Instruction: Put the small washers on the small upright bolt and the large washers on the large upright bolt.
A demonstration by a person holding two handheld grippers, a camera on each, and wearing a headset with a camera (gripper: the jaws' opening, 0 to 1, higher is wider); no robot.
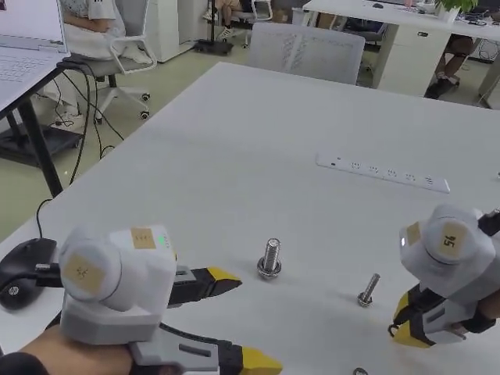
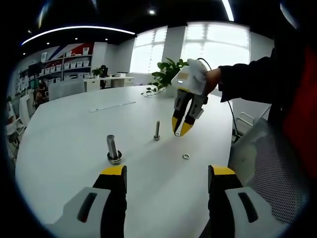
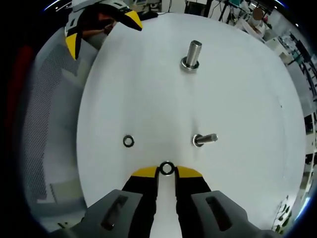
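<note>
My right gripper (image 3: 167,174) is nipped on a washer (image 3: 167,168), a small metal ring with a dark hole, pinched at its rim between the yellow tips and held up off the table (image 3: 148,89). The small bolt (image 3: 205,139) is close by on one side of my jaws: thin, silver and threaded, standing on its head. A loose washer (image 3: 128,141) lies flat on the other side, apart from both bolts. The large bolt (image 3: 190,53) stands farther off, thick and threaded, with a ring round its foot that looks like a washer. My left gripper (image 2: 167,171) has its jaws wide apart with nothing between them, and the large bolt is just ahead of one jaw. The left gripper view catches the right gripper from the side, hanging tips-down just beside the small bolt, with the loose washer on the table near it. The washer in the jaws is too small to make out there. The head view adds a white power strip (image 1: 383,172) beyond the bolts. It also shows a black mouse (image 1: 19,269) at the table's left edge, marked hp.
</note>
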